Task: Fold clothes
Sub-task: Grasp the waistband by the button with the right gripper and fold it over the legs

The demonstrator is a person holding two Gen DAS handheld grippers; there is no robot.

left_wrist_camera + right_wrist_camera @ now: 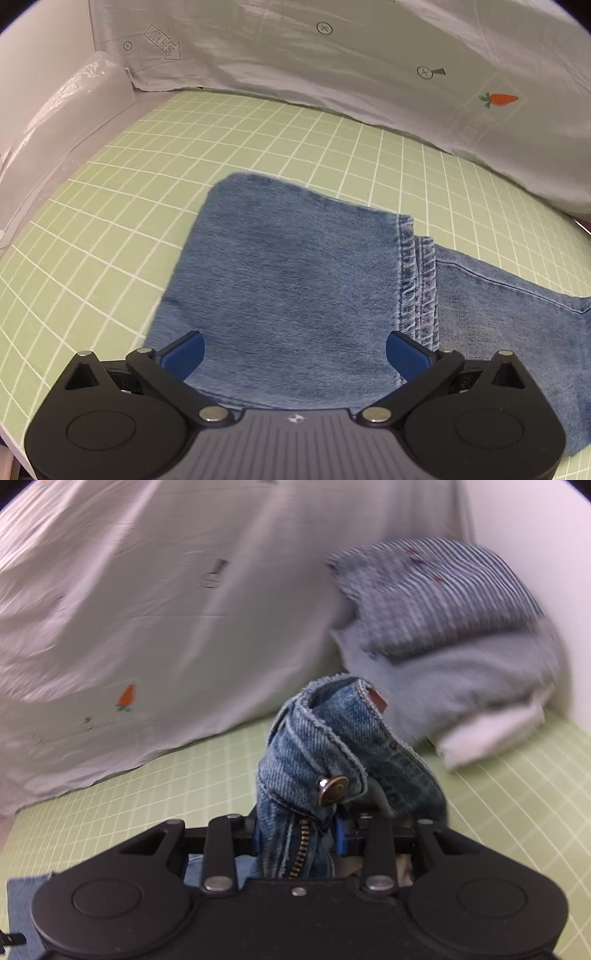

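Two layers of jeans (295, 273) lay folded on the table (110, 206); my left gripper (294, 356) hung wide, my right gripper (297, 836) pinched the thick, heavy waistband (325, 746), a firm hold.

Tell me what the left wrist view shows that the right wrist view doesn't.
Left wrist only: the open left gripper above the folded jeans leg lying flat, its hem showing. Right wrist only: the right gripper shut on the jeans waistband, with button and zipper, plus a striped garment. Both: the green grid mat and the white carrot-print cloth.
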